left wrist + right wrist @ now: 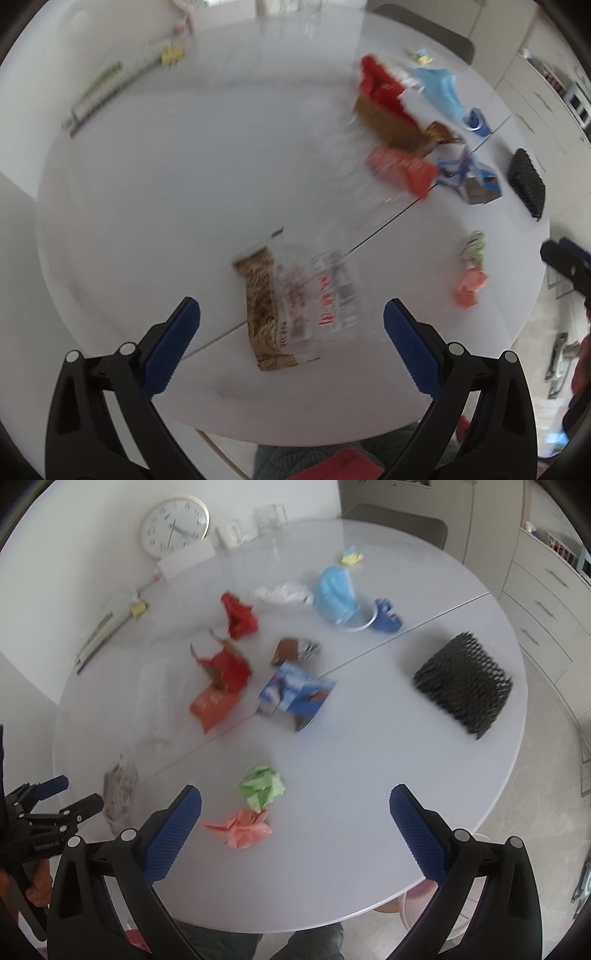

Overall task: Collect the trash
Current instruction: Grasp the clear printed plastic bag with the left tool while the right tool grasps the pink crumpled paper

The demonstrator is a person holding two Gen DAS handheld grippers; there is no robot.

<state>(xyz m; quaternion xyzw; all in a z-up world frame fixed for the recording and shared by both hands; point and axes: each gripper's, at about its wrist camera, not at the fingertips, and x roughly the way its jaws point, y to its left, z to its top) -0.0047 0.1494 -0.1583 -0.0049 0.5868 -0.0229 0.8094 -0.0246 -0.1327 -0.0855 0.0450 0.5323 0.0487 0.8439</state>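
Trash lay ahead of both wide-open tools: we judged the left tool (pixel 291 325) should straddle the flat wrapper (pixel 295 306), the right tool (pixel 295 808) the pink paper ball (pixel 242 827).

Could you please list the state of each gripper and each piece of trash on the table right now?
Left gripper: open, empty, over the clear wrapper.
Right gripper: open, empty.
Clear wrapper: flat on the table.
Green paper: crumpled, beside the pink paper.
Pink paper: crumpled.
Blue carton: on its side.
Black mesh: lying on its side.
Clock: leaning on the wall.
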